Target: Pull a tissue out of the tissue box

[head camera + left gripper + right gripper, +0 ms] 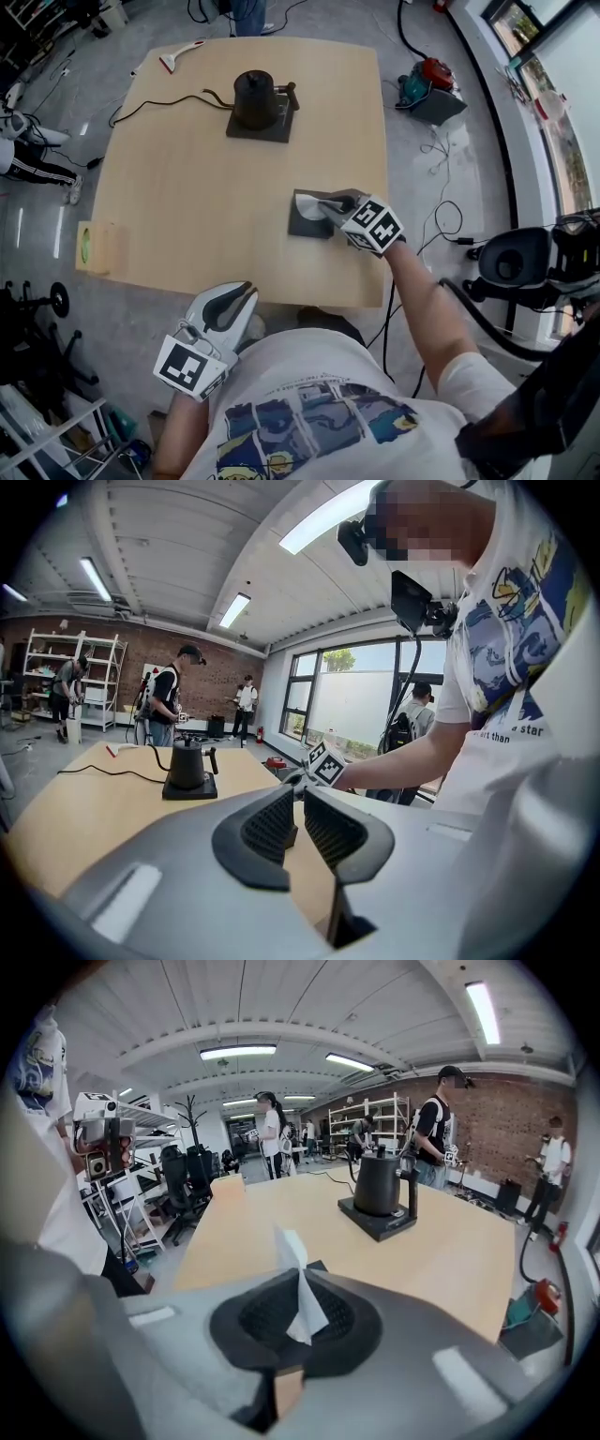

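A dark flat tissue box (305,228) lies near the right front of the wooden table (187,206). A white tissue (306,204) rises out of its top. My right gripper (323,202) is over the box, shut on that tissue. In the right gripper view the tissue (292,1252) stands up from between the closed pads of the right gripper (300,1312), and a corner of the box (317,1266) shows just beyond. My left gripper (247,291) hangs off the table's front edge near the person's chest. In its own view the left gripper (298,803) has a narrow gap and holds nothing.
A black kettle (255,98) on a dark base sits at the far middle of the table, its cord running left. A white tool (183,54) lies at the far left edge. A cardboard box (98,247) stands on the floor left of the table. People stand in the background.
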Available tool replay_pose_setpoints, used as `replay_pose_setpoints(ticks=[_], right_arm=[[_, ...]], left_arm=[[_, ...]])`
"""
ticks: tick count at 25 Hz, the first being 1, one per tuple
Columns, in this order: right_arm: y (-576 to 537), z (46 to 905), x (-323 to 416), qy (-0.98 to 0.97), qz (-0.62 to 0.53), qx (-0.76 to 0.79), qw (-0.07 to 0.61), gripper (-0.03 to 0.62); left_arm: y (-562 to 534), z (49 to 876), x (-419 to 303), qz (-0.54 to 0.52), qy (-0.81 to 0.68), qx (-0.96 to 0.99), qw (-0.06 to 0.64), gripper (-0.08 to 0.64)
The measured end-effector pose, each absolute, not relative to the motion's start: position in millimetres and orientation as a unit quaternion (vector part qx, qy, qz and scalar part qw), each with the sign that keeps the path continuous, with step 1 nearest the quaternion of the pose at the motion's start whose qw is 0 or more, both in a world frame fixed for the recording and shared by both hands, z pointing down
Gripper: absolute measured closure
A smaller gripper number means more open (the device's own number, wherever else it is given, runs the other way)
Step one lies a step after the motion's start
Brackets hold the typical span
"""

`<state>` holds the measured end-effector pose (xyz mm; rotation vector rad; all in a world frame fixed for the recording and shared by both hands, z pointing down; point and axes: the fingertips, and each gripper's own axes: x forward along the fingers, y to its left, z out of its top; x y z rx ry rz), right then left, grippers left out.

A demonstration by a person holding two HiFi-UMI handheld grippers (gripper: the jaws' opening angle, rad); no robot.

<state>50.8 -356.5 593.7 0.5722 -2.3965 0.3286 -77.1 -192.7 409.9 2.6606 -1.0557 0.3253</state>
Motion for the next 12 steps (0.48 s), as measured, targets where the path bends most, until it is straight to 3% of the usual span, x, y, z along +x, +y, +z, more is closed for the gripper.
replay_pose_setpoints(ticks=[12], right_arm=[[-346.2,579.6,53.4,-0.903,0.106,0.257,0.328,0.588]], left_arm=[[-172.2,404.4,-93.8,0.103,-0.345,0.925,0.123,0.532]])
